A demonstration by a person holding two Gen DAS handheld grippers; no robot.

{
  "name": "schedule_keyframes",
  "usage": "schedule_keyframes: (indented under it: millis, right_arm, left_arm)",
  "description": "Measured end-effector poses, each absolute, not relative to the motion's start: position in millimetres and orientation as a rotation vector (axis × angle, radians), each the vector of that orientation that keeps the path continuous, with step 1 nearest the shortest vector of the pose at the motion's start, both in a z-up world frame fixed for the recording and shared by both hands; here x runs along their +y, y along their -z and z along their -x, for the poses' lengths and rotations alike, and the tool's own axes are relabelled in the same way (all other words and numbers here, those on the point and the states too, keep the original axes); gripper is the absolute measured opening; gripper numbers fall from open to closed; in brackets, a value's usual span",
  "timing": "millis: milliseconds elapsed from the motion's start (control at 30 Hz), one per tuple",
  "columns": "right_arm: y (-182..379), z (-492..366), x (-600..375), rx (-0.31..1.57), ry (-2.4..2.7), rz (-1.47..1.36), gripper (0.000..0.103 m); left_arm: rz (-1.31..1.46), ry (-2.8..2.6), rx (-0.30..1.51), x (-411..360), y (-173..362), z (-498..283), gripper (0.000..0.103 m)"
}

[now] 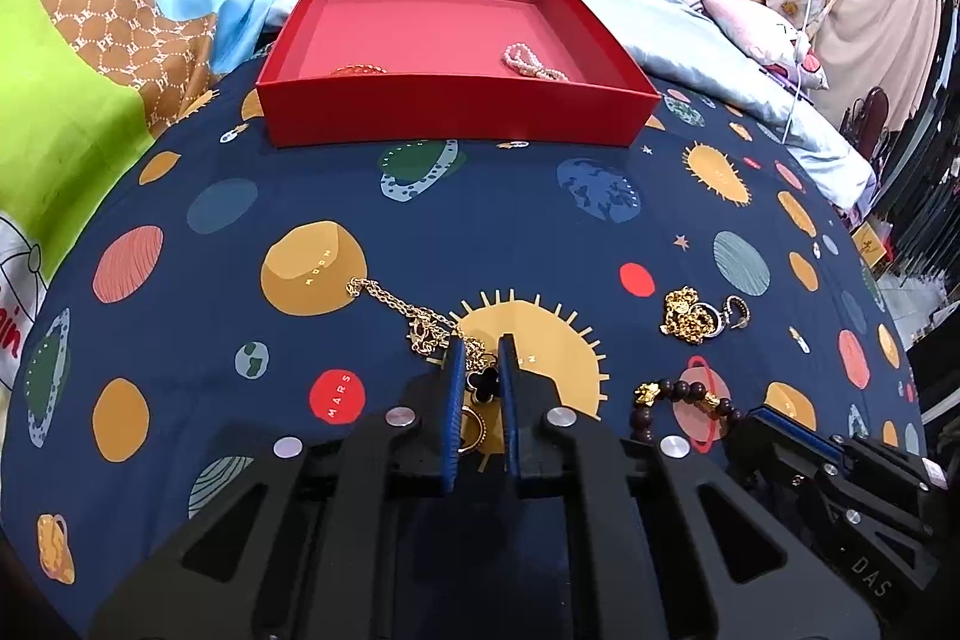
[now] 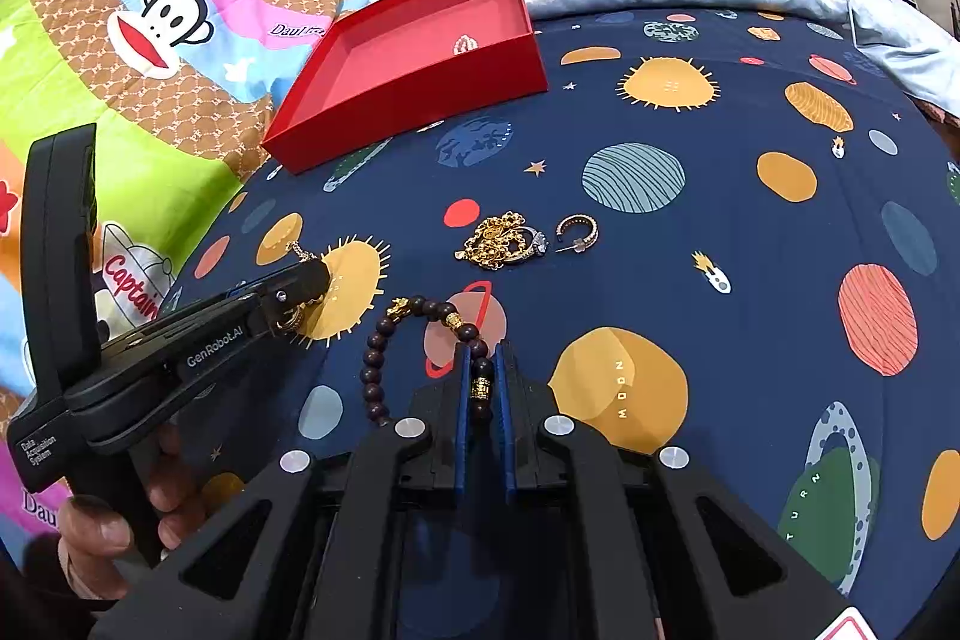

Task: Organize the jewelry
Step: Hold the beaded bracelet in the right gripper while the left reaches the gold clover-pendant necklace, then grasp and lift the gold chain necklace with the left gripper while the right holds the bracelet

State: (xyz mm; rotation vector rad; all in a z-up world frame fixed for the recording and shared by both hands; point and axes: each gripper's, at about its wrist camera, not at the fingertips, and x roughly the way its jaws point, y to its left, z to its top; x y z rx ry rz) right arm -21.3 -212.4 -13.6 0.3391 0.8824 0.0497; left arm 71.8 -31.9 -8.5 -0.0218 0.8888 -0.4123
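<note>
A bed is covered by a navy bedsheet printed with planets and suns (image 1: pixel 510 232), and jewelry is scattered across it.

The left gripper (image 1: pixel 482 340) is seen low over the sheet with its blue-padded jaws drawn close together, leaving only a narrow gap. Between them a black clover-shaped pendant (image 1: pixel 483 381) on a thin gold chain necklace (image 1: pixel 408 311) is gripped; the rest of the chain trails away to the left across the sheet, over a printed moon.

The right gripper (image 2: pixel 481 349) is likewise narrowed, its jaws clamped on one side of a dark wooden bead bracelet with gold charms (image 2: pixel 414 334). The bracelet's loop curls out to the left of the jaws and lies on the sheet.

Further out, between the grippers and the box, a bunched chunky gold chain (image 2: pixel 495 239) is seen touching a silver ring with a clear stone (image 2: pixel 534 241), with a small hoop earring (image 2: pixel 576 229) just beside them.

At the far edge of the sheet an open shallow red cardboard box (image 1: pixel 456 112) is placed. Inside it a white pearl strand (image 1: pixel 531 61) lies near the right wall, and a gold piece (image 1: pixel 357 69) is partly hidden behind the near wall.
</note>
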Motion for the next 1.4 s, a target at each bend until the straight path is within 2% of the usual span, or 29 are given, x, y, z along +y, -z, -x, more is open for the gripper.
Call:
schedule_keyframes:
  millis: [67,100,133,500,567,633,733,800,867,900,933,1000,1200,1400]
  right_arm:
    - [13,21,-213,0.881,-0.051,-0.340,0.008]
    - [13,21,-213,0.879,-0.052,-0.341,0.008]
    - [13,21,-213,0.877,-0.053,-0.342,0.008]
    - [10,25,-215,0.860,-0.056,-0.354,0.008]
    - [11,24,-215,0.862,-0.056,-0.353,0.008]
    - [11,24,-214,0.865,-0.057,-0.352,0.008]
    - [11,23,-215,0.866,-0.059,-0.351,0.008]
    - [11,23,-215,0.865,-0.059,-0.352,0.008]
    - [12,23,-214,0.866,-0.058,-0.352,0.008]
    - [12,23,-214,0.867,-0.059,-0.351,0.008]
    - [12,23,-214,0.867,-0.058,-0.351,0.008]
    - [12,23,-214,0.869,-0.060,-0.351,0.008]
    - [11,23,-214,0.866,-0.059,-0.357,0.008]
    - [7,25,-215,0.846,-0.059,-0.356,0.008]
  left_arm:
    - [0.029,0.410,0.887,-29,7,-71,0.010]
    - [0.033,0.408,0.885,-27,6,-70,0.003]
    - [0.038,0.410,0.888,-25,5,-70,0.000]
    - [0.107,0.422,0.892,-3,-13,-74,0.000]
    - [0.101,0.416,0.912,-7,-8,-79,0.014]
    - [0.098,0.389,0.906,-9,-5,-82,0.038]
    - [0.091,0.380,0.917,-14,2,-90,0.040]
    - [0.067,0.370,0.919,-17,6,-93,0.039]
    - [0.028,0.355,0.903,-22,7,-93,0.032]
    - [0.016,0.355,0.900,-23,7,-93,0.019]
    - [0.007,0.349,0.896,-25,8,-93,0.011]
    - [0.002,0.354,0.893,-26,8,-94,0.004]
    - [0.022,0.371,0.866,-19,-4,-89,0.003]
    - [0.072,0.410,0.791,-3,-50,-78,0.003]
